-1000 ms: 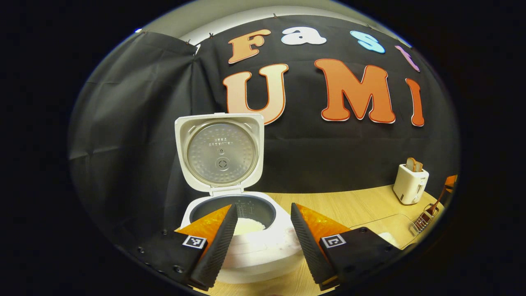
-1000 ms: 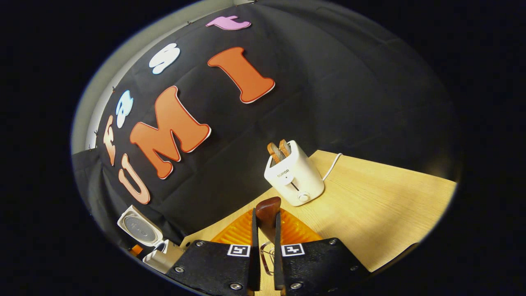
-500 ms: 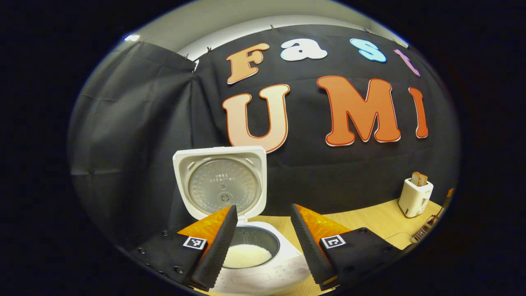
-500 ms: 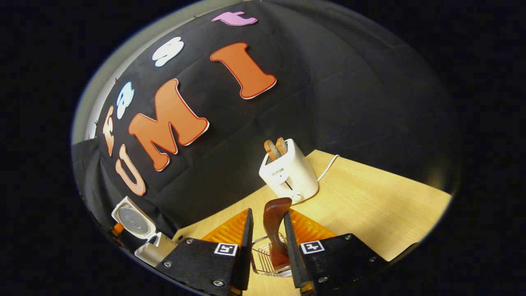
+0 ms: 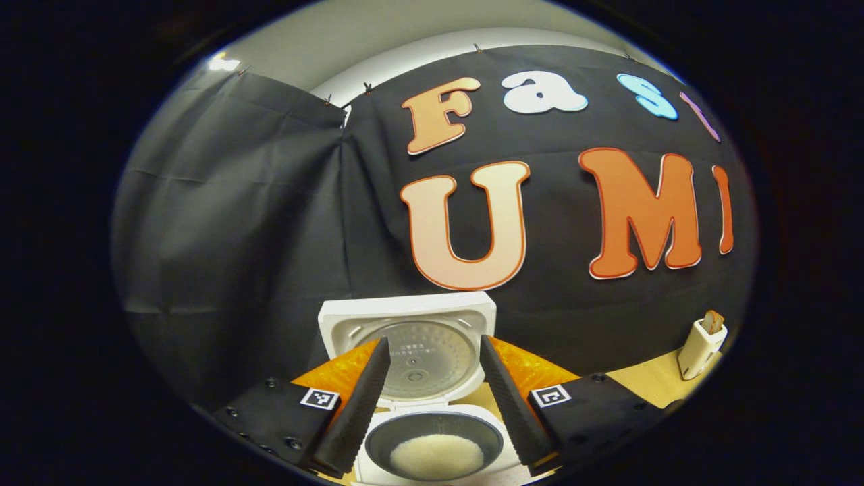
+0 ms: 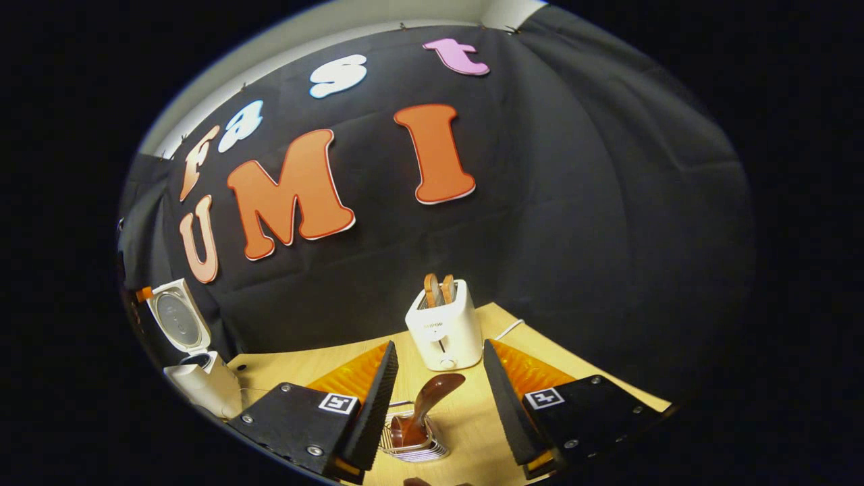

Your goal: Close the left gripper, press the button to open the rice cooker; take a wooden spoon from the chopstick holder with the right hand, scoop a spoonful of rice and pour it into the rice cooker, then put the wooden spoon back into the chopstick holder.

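In the left gripper view the white rice cooker (image 5: 432,432) stands with its lid (image 5: 408,347) up, and white rice (image 5: 437,456) lies in the dark inner pot. My left gripper (image 5: 432,398) hangs open above and in front of it, holding nothing. In the right gripper view the wooden spoon (image 6: 426,403) leans in the wire chopstick holder (image 6: 413,447) on the table. My right gripper (image 6: 439,401) is open, its fingers apart on either side of the spoon without touching it. The rice cooker (image 6: 196,374) stands far left there, lid raised.
A white toaster (image 6: 442,324) with bread slices stands behind the holder near the black wall, its cord trailing right. The toaster (image 5: 702,341) also sits at the right edge of the left gripper view. Bare wooden tabletop (image 6: 324,361) lies between cooker and toaster.
My right gripper opened and let go of the spoon, which now rests in the holder, then drew back. My left gripper rose and pulled away from the cooker.
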Demonstrator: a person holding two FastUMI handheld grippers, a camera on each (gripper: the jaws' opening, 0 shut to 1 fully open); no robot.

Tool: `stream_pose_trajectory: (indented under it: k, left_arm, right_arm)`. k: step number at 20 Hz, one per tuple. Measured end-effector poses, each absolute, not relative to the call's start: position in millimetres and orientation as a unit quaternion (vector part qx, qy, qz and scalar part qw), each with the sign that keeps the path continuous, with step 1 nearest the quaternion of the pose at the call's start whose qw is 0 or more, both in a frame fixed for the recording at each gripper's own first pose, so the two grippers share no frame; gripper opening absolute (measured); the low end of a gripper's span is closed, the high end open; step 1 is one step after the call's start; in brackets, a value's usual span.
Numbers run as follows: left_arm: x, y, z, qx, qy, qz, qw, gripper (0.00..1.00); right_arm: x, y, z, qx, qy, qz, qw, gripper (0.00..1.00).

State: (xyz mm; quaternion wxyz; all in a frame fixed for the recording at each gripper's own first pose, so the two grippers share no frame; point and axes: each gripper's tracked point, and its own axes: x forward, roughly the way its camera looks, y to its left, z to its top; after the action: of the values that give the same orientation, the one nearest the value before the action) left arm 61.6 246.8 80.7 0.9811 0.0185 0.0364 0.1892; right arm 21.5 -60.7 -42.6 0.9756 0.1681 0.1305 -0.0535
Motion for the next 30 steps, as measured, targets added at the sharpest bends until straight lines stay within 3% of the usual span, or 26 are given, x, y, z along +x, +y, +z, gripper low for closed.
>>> stream_pose_trajectory:
  k: [3,4,6,8,9,10,13,14,16,17,18,21,23,24,25,30]
  left_arm:
    - [79,271,106,0.024,0.030,0.200,0.979,0.84]
    - [86,276,114,0.019,0.025,0.199,0.980,0.87]
    - [106,294,131,0.015,0.024,0.206,0.978,0.84]
    - [119,310,143,0.021,0.027,0.219,0.975,0.88]
    - [128,316,146,0.015,0.031,0.219,0.975,0.92]
    - [137,322,148,0.009,0.035,0.219,0.975,0.88]
    - [163,341,157,0.001,0.049,0.230,0.972,0.84]
    - [174,343,156,0.004,0.057,0.229,0.972,0.88]
    - [200,351,150,0.005,0.075,0.230,0.970,0.85]
    - [209,353,143,0.009,0.086,0.232,0.969,0.85]
    - [215,353,132,0.010,0.100,0.231,0.968,0.85]
    - [234,353,93,-0.013,0.143,0.225,0.964,0.84]
    - [235,349,71,-0.048,0.167,0.219,0.960,0.86]
    - [233,345,59,-0.068,0.184,0.214,0.957,0.84]
    - [228,346,58,-0.061,0.197,0.219,0.954,0.84]
    - [218,341,47,-0.072,0.234,0.206,0.947,0.85]
  right_arm:
    - [18,-65,-19,0.144,0.108,-0.059,0.982,0.85]
    - [17,-65,-11,0.136,0.104,-0.060,0.983,0.86]
    - [14,-64,5,0.117,0.094,-0.055,0.987,0.86]
    - [11,-64,23,0.103,0.083,-0.053,0.990,0.86]
    - [9,-64,33,0.097,0.077,-0.052,0.991,0.92]
    - [7,-62,41,0.089,0.070,-0.049,0.992,0.87]
    - [8,-66,62,0.054,0.051,-0.059,0.995,0.88]
    - [7,-68,68,0.041,0.046,-0.065,0.996,0.88]
    - [6,-62,83,0.029,0.032,-0.060,0.997,0.88]
    - [3,-57,87,0.030,0.028,-0.052,0.998,0.92]
    - [3,-56,91,0.032,0.022,-0.046,0.998,0.88]
    - [2,-55,97,0.029,0.014,-0.041,0.999,0.88]
    - [0,-57,96,0.025,0.013,-0.041,0.999,0.88]
    - [0,-58,95,0.024,0.013,-0.039,0.999,0.93]
    - [-1,-59,94,0.024,0.013,-0.038,0.999,0.88]
    - [2,-57,90,0.035,0.013,-0.026,0.999,0.88]
